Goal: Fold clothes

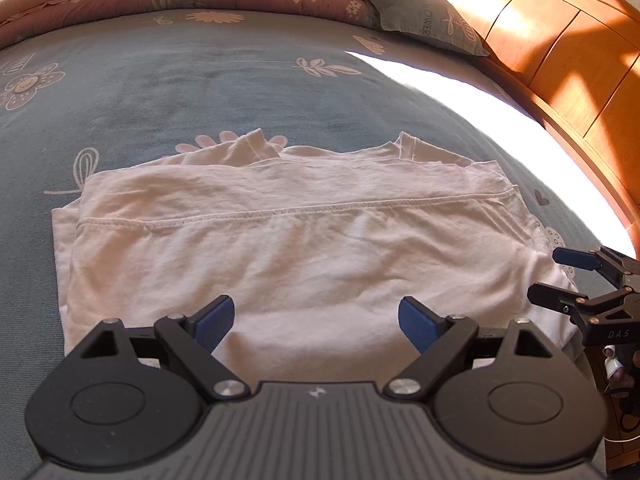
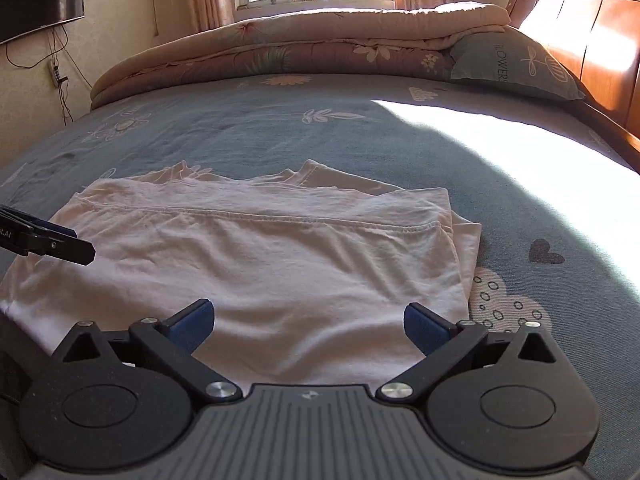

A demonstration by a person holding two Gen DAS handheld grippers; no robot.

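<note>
Your left gripper's (image 1: 316, 320) body hid the shirt's (image 1: 304, 248) near edge, and the shirt's lower left corner ran out of the right wrist view. The pale shirt lay folded on the blue bedsheet (image 1: 200, 92), its stitched hem across the middle, sleeves poking out at the far side. Open sheet stretched beyond it to the quilt (image 2: 280, 48); the headboard (image 2: 592, 32) bounded the right. Both your grippers stood wide and empty over the near edge, the right gripper (image 2: 308, 322) toward the shirt's right side. The pillow (image 2: 516, 66) read "FLOWERS".
</note>
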